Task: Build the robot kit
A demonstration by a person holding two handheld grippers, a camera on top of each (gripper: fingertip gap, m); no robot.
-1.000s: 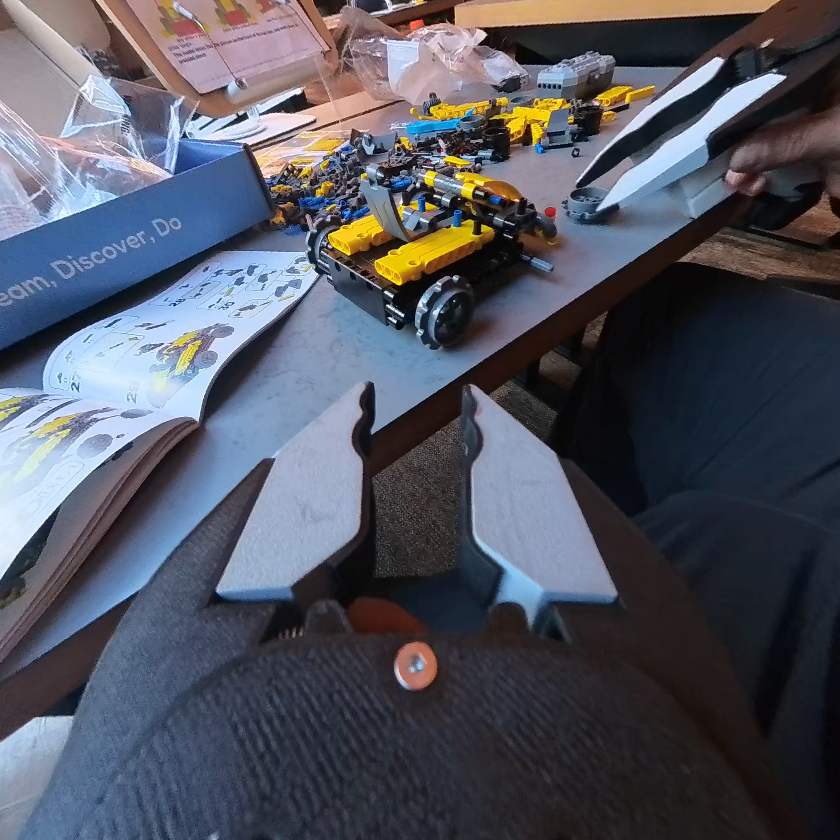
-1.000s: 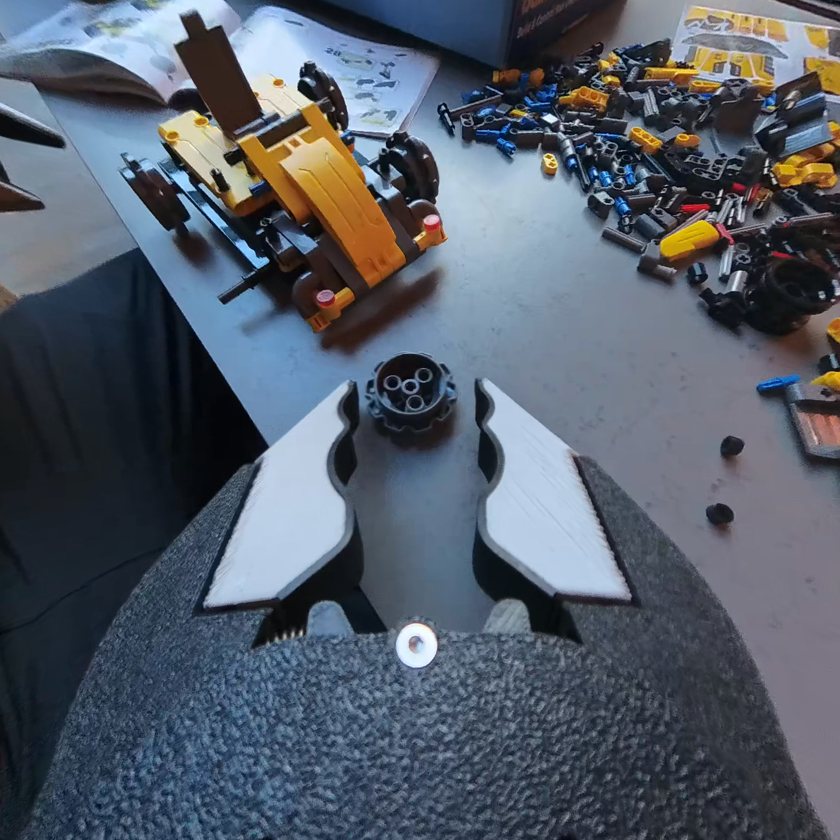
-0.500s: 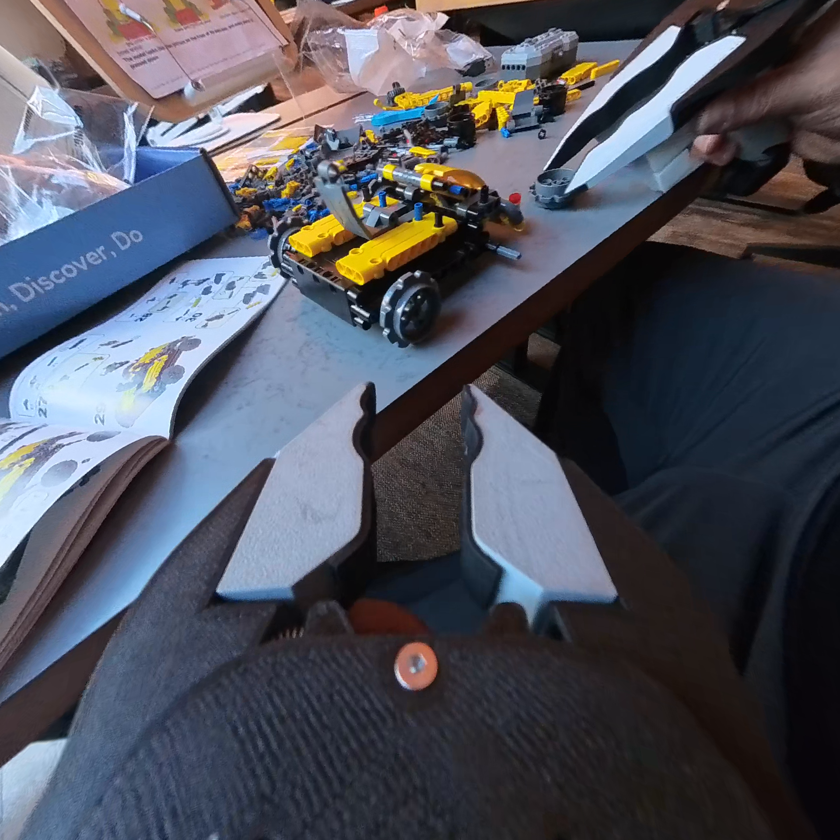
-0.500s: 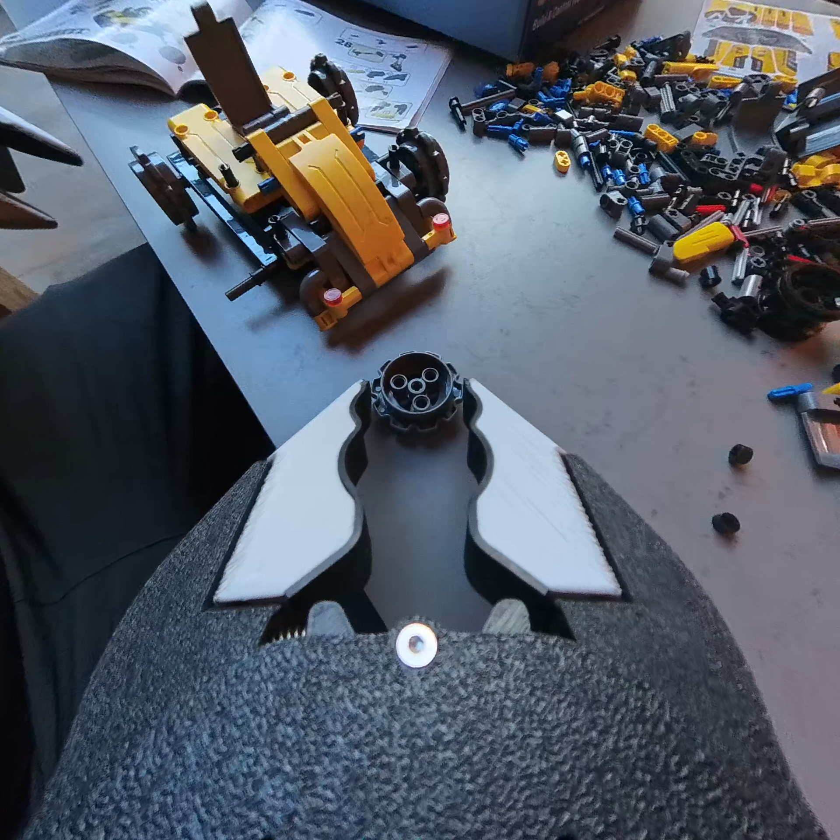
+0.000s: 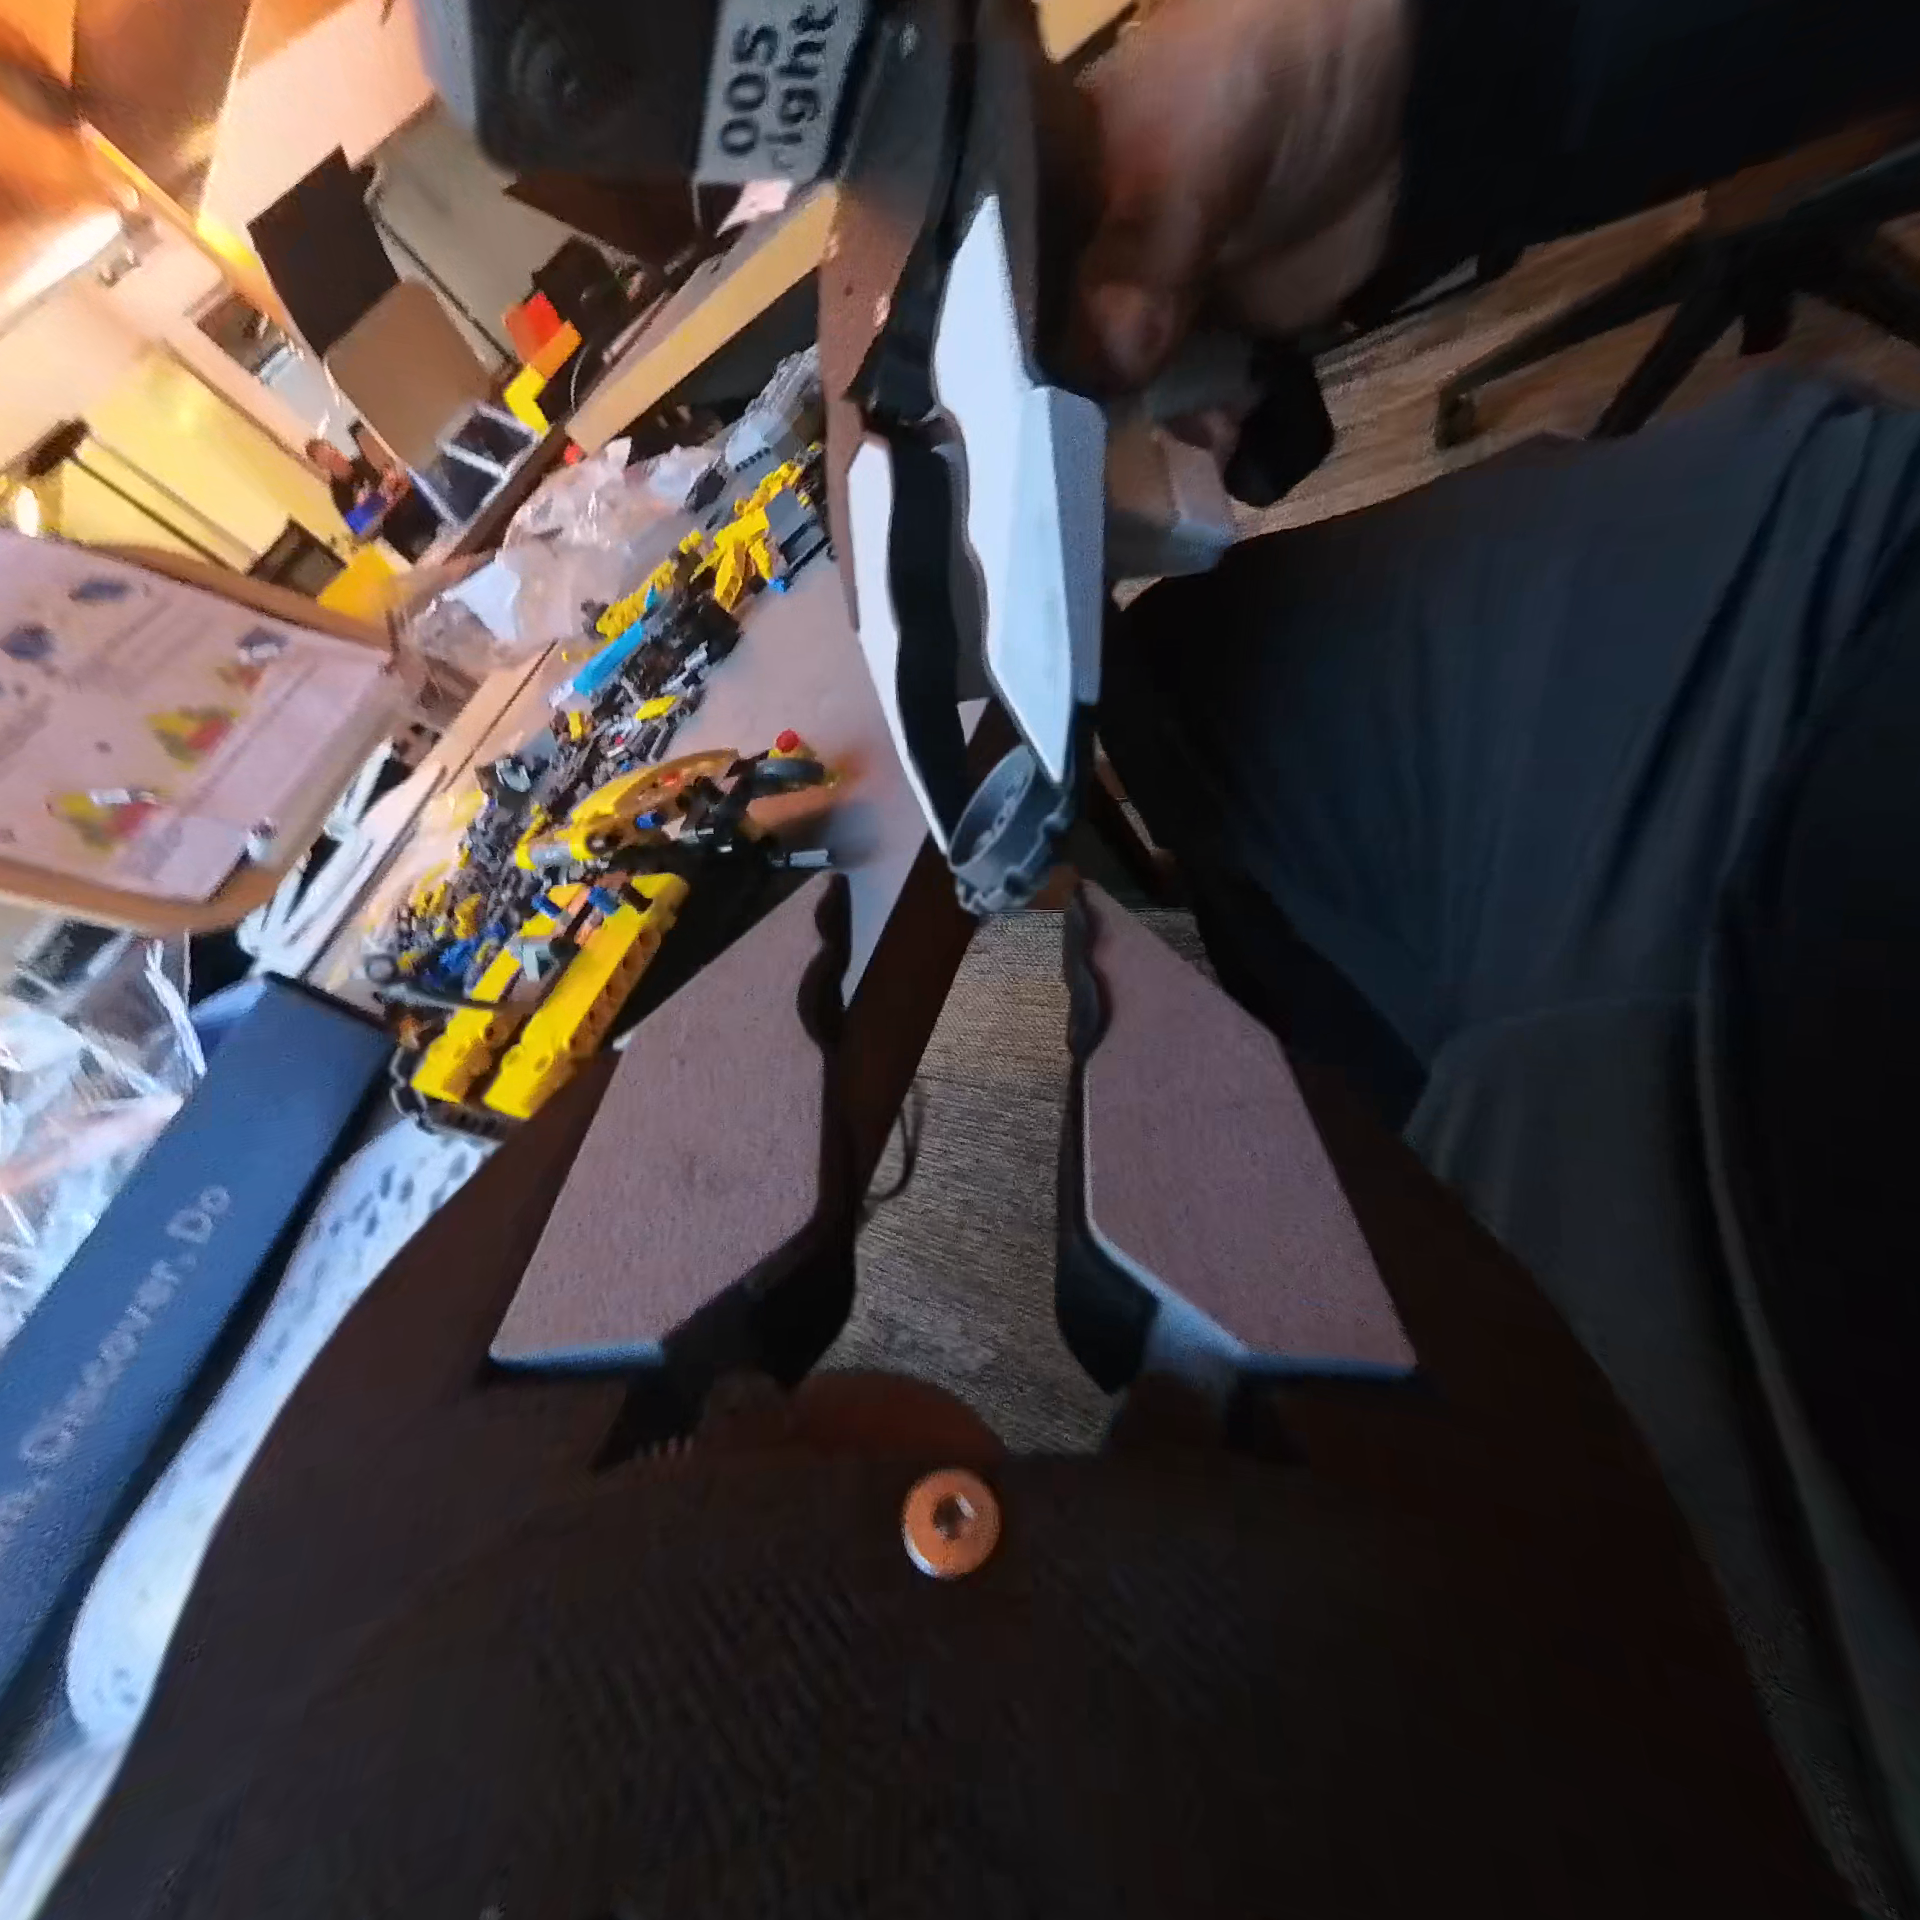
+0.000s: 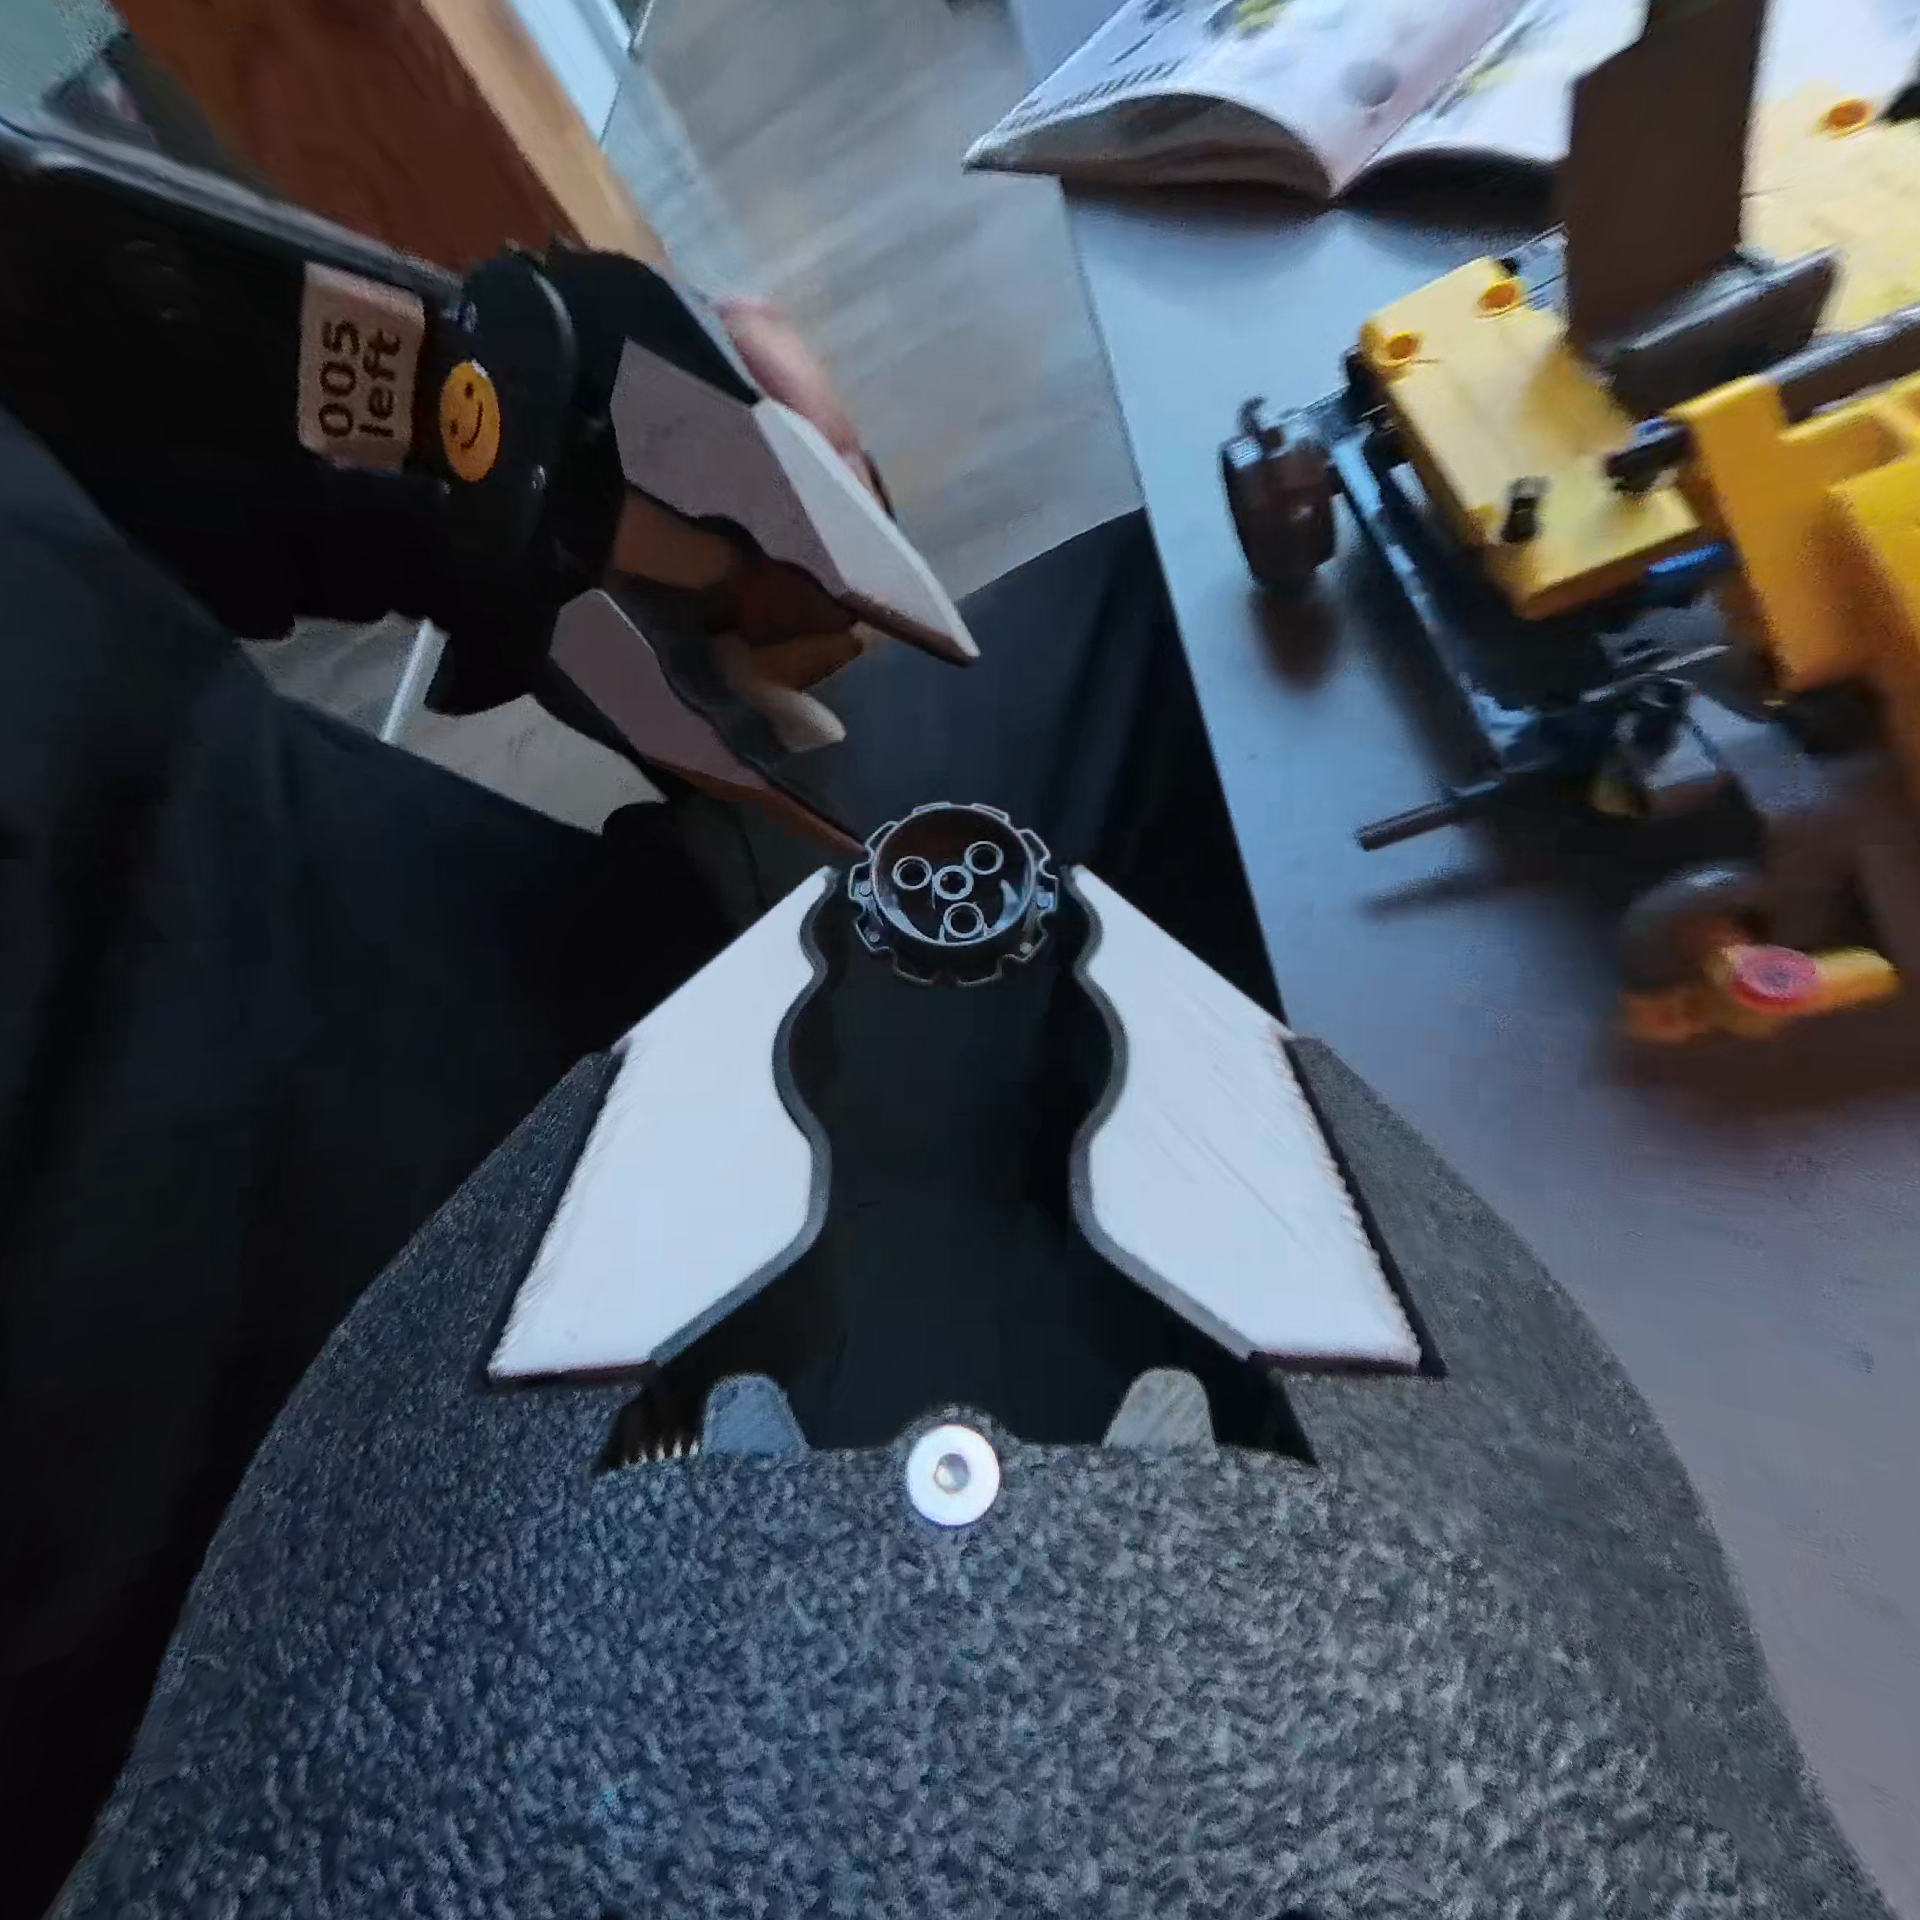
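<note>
Off the tabletop [image 6: 1403,935] edge, above a dark-clothed lap, the right hand-held gripper [image 6: 951,914] is clamped on one small black toothed plastic wheel hub [image 6: 951,909], pinched across its rim at the fingertips. It looks light, rigid and smooth-sided, likely to twist out unless gripped across the notched rim. The left hand-held gripper [image 6: 894,748] hangs released and empty, its lower tip just beside the hub. One yellow-and-black brick-built vehicle [image 6: 1621,520] sits on the tabletop, two of its wheels showing through the blur, with one open instruction booklet [image 6: 1247,94] behind it.
</note>
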